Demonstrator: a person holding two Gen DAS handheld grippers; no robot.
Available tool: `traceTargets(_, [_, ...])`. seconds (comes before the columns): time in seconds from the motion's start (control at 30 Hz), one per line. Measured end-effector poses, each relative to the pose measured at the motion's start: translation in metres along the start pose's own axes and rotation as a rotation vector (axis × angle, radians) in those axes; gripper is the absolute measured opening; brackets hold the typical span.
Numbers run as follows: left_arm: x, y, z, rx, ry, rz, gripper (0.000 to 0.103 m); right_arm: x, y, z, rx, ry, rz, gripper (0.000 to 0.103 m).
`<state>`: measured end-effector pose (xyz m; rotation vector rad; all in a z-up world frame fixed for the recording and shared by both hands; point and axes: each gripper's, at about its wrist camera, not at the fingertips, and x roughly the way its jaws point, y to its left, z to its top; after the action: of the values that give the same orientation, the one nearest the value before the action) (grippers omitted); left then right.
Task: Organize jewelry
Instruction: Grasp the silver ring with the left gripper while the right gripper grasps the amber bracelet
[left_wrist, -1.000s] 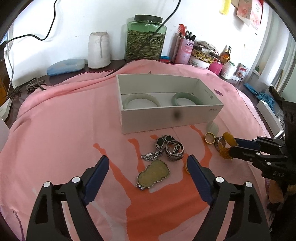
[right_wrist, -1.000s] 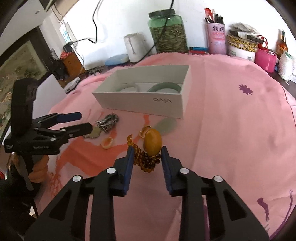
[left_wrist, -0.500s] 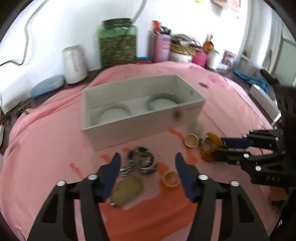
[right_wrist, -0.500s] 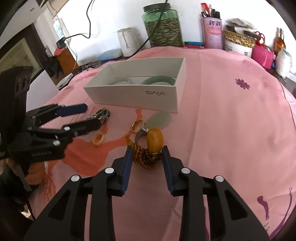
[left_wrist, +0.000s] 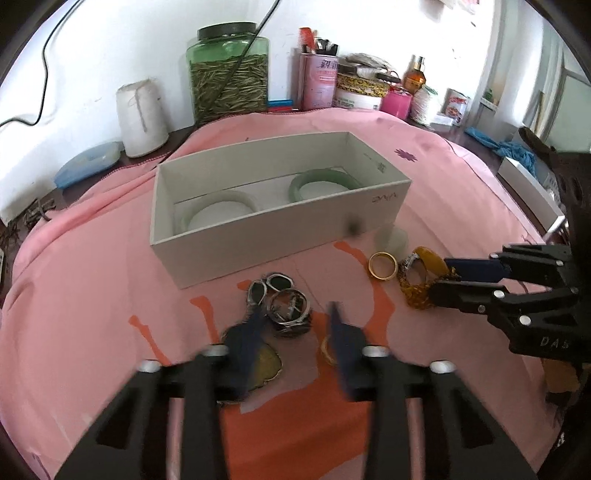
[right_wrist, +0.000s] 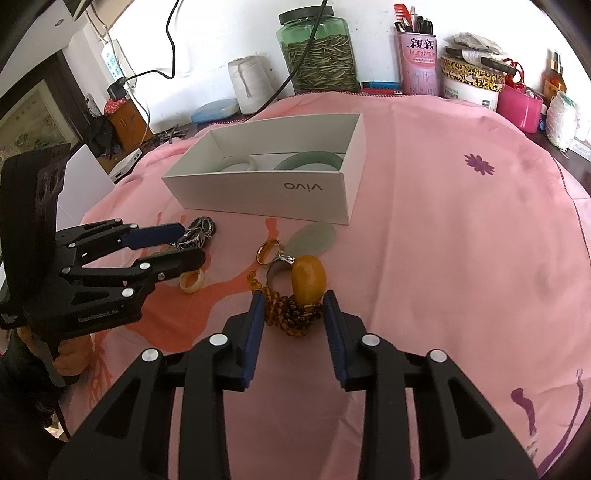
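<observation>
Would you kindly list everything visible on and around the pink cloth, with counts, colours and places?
box: 1, white, mid-cloth
jade bangles: 2, pale green, inside box
silver rings: cluster, silver, before box
gourd pendant: 1, yellowish, beside left gripper
gold ring: 1, gold, near box corner
jade pendant: 1, pale green, near box corner
amber stone: 1, orange, on beads
amber beads: 1 strand, brown, between right fingers
cream ring: 1, cream, by left gripper
glass jar: 1, green, rear
left gripper: open
right gripper: open
</observation>
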<state>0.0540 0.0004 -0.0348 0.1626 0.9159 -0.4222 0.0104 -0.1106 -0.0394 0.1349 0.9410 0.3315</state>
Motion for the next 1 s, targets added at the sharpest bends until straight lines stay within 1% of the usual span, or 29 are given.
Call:
traceTargets(0.03, [0.001, 0.001, 0.001, -0.005, 0.004, -0.011, 0.024, 0.000, 0.000, 0.000, 0.001, -0.002, 0.000, 0.030])
traceTargets(0.17, [0.001, 0.006, 0.001, -0.031, 0.005, -0.017, 0.025, -0.002, -0.001, 0.001, 0.007, -0.011, -0.011, 0.029])
traceTargets(0.2, [0.002, 0.006, 0.001, -0.038, 0.007, -0.017, 0.029, -0.002, -0.001, 0.002, 0.007, -0.009, -0.012, 0.029])
traceTargets(0.23, [0.003, 0.008, 0.001, -0.049, 0.011, -0.011, 0.041, -0.001, -0.001, 0.001, 0.006, -0.008, -0.014, 0.029])
traceTargets(0.27, [0.003, 0.009, 0.001, -0.054, 0.011, -0.003, 0.044, -0.001, 0.000, 0.001, 0.003, -0.009, -0.018, 0.029])
traceTargets(0.3, [0.004, 0.010, 0.001, -0.057, 0.013, 0.004, 0.044, -0.001, 0.001, 0.001, -0.001, -0.008, -0.020, 0.029])
traceTargets(0.37, [0.005, 0.009, 0.001, -0.050, 0.014, 0.007, 0.044, 0.000, 0.003, 0.000, -0.009, -0.010, -0.026, 0.029])
traceTargets(0.4, [0.006, 0.008, 0.001, -0.044, 0.012, 0.015, 0.037, -0.001, 0.004, 0.000, -0.012, -0.013, -0.028, 0.029])
traceTargets(0.43, [0.006, 0.007, 0.001, -0.037, 0.010, 0.019, 0.024, -0.001, 0.004, 0.000, -0.014, -0.016, -0.029, 0.028])
traceTargets(0.53, [0.003, 0.009, 0.002, -0.048, -0.002, 0.005, 0.025, -0.008, 0.003, 0.001, -0.014, -0.053, -0.034, 0.025])
traceTargets(0.6, [-0.005, 0.011, 0.004, -0.056, -0.037, 0.020, 0.025, -0.016, 0.001, 0.003, -0.010, -0.083, -0.038, 0.025])
traceTargets(0.7, [-0.016, 0.013, 0.005, -0.066, -0.078, 0.023, 0.025, -0.027, -0.002, 0.005, -0.001, -0.123, -0.045, 0.025])
traceTargets(0.93, [-0.026, 0.008, 0.004, -0.062, -0.104, 0.036, 0.025, -0.031, -0.001, 0.007, -0.010, -0.141, -0.062, 0.025])
traceTargets(1.0, [-0.027, 0.007, 0.004, -0.054, -0.111, 0.046, 0.025, -0.026, -0.002, 0.007, -0.009, -0.127, -0.074, 0.025])
